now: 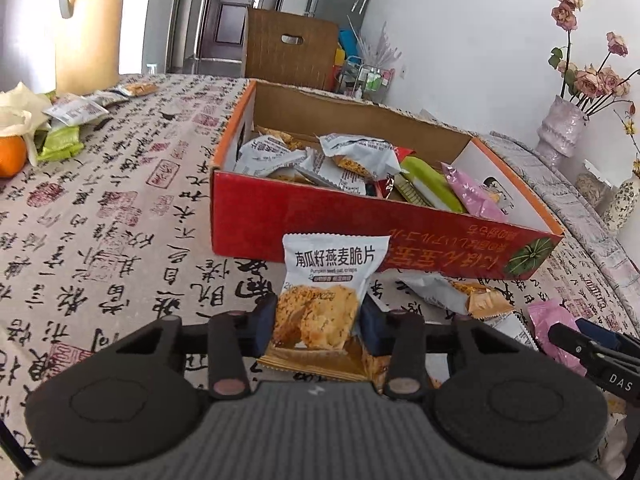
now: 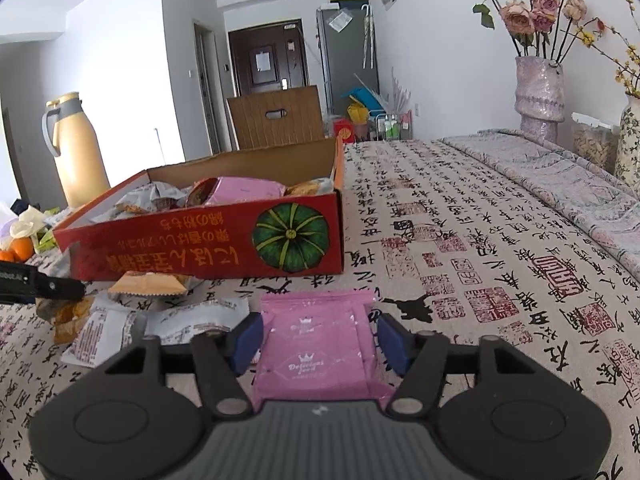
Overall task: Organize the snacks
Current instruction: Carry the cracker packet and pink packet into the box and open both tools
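My left gripper (image 1: pixel 317 322) is shut on a white and gold oat crisps packet (image 1: pixel 334 264), which stands upright between the blue pads, just in front of the red cardboard box (image 1: pixel 360 236). The box is open at the top and holds several snack packets. My right gripper (image 2: pixel 320 342) is shut on a flat pink snack packet (image 2: pixel 316 364), low over the tablecloth and to the right of the red box (image 2: pixel 200 248). Other loose packets (image 2: pixel 148 285) lie on the cloth by the box's front wall. The right gripper's finger (image 1: pixel 588 344) shows at the lower right of the left wrist view.
A tan thermos jug (image 1: pixel 88 28), an orange (image 1: pixel 10 154) and more packets (image 1: pixel 76 110) sit at the table's far left. Vases with dried roses (image 2: pixel 538 96) stand along the right wall. A brown cardboard box (image 1: pixel 288 48) stands behind the table.
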The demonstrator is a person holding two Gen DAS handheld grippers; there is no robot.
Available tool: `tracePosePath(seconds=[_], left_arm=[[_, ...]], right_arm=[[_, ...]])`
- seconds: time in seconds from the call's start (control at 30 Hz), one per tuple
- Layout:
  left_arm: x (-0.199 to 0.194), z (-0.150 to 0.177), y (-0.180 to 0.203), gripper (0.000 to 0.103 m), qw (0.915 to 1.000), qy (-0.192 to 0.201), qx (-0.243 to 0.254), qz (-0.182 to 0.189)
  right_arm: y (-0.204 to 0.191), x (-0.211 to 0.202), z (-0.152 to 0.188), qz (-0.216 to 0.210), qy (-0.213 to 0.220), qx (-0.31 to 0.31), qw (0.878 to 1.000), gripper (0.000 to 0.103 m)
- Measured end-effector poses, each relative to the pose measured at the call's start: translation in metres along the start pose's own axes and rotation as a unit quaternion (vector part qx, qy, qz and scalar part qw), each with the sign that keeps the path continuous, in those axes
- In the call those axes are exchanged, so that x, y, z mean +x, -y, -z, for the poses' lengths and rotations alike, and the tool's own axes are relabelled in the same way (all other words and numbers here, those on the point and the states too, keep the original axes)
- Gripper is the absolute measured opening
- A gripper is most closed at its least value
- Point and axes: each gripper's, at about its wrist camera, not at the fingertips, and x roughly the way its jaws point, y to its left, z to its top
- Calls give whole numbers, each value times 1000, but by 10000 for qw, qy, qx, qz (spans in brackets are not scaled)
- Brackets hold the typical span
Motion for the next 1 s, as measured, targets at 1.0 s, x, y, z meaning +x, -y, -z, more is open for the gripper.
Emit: tracePosePath(seconds=[1.0], left_arm=[[-48, -11, 23, 43, 9959, 837, 351, 31]], right_arm=[[-26, -18, -23, 100, 293, -660, 9973, 61]])
